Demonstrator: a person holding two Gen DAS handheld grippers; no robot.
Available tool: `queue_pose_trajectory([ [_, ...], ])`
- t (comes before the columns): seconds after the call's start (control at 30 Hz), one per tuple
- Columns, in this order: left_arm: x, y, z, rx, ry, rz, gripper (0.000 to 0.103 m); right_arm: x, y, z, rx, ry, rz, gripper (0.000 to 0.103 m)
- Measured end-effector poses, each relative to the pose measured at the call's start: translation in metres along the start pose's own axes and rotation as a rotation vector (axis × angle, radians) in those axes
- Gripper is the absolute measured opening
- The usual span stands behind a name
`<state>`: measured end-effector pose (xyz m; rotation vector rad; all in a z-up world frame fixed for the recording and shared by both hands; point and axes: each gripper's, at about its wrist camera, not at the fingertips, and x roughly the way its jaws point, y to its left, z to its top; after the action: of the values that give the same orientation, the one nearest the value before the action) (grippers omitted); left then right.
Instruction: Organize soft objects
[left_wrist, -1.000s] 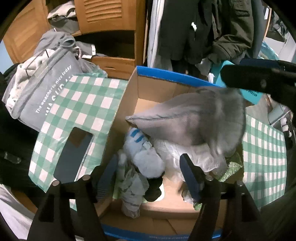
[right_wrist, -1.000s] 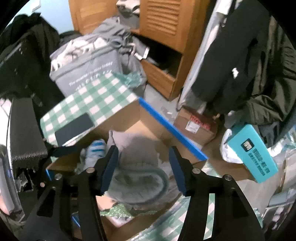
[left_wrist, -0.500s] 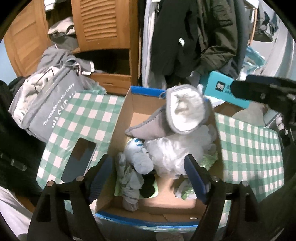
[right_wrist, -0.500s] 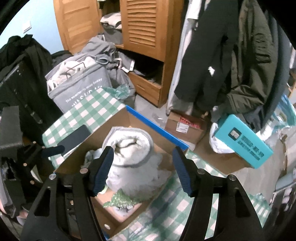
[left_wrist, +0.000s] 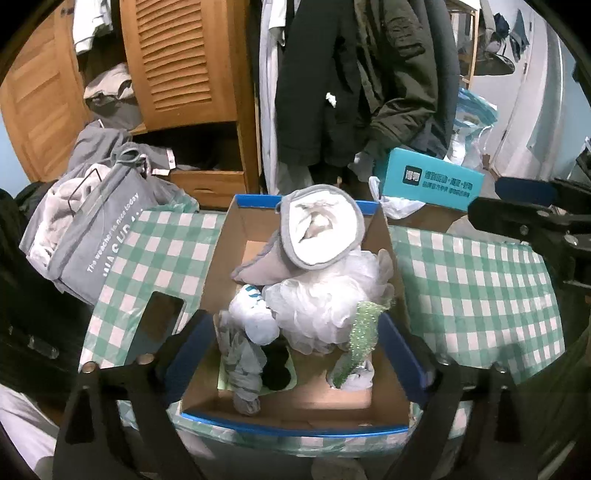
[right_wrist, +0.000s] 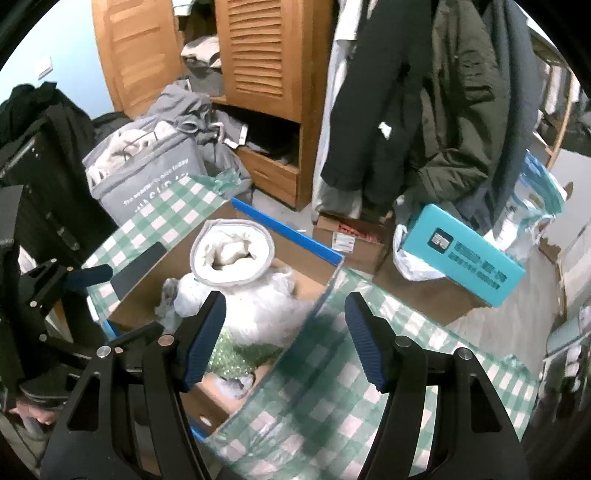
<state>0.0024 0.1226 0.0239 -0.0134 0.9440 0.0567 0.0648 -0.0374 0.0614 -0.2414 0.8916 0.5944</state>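
A blue-rimmed cardboard box (left_wrist: 221, 258) stands on the checked table and holds soft things. A grey, white-lined slipper-like piece (left_wrist: 317, 229) leans on a white mesh pouf (left_wrist: 325, 306). Beside them lie a white sock with blue stripes (left_wrist: 251, 314), a grey cloth (left_wrist: 240, 365) and a green glittery strip (left_wrist: 358, 339). My left gripper (left_wrist: 295, 350) hovers over the box's near end, its jaws opening, touching nothing. My right gripper (right_wrist: 286, 332) stands open above the box's right wall (right_wrist: 314, 306), holding nothing. The grey piece (right_wrist: 232, 254) shows beyond it.
A dark phone (left_wrist: 159, 325) lies on the green-checked cloth (left_wrist: 472, 295) left of the box. A grey bag of clothes (left_wrist: 96, 236), a wooden wardrobe (left_wrist: 177, 62), hanging coats (left_wrist: 351, 74), a teal carton (left_wrist: 432, 181) and a small floor box (right_wrist: 347, 240) crowd the far side.
Both grippers have pulled back and up from the box and their jaws have widened. The grey piece, between the right fingers before, now rests in the box on the pouf.
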Motion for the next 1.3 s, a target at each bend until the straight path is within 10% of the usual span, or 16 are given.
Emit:
queue_pose_trajectory([
  [1.3, -0.014, -0.059, 0.008, 0.081, -0.021, -0.026, 0.101, -0.035, -0.066, -0.058, 0.151, -0.051, -0.04, 0.066],
])
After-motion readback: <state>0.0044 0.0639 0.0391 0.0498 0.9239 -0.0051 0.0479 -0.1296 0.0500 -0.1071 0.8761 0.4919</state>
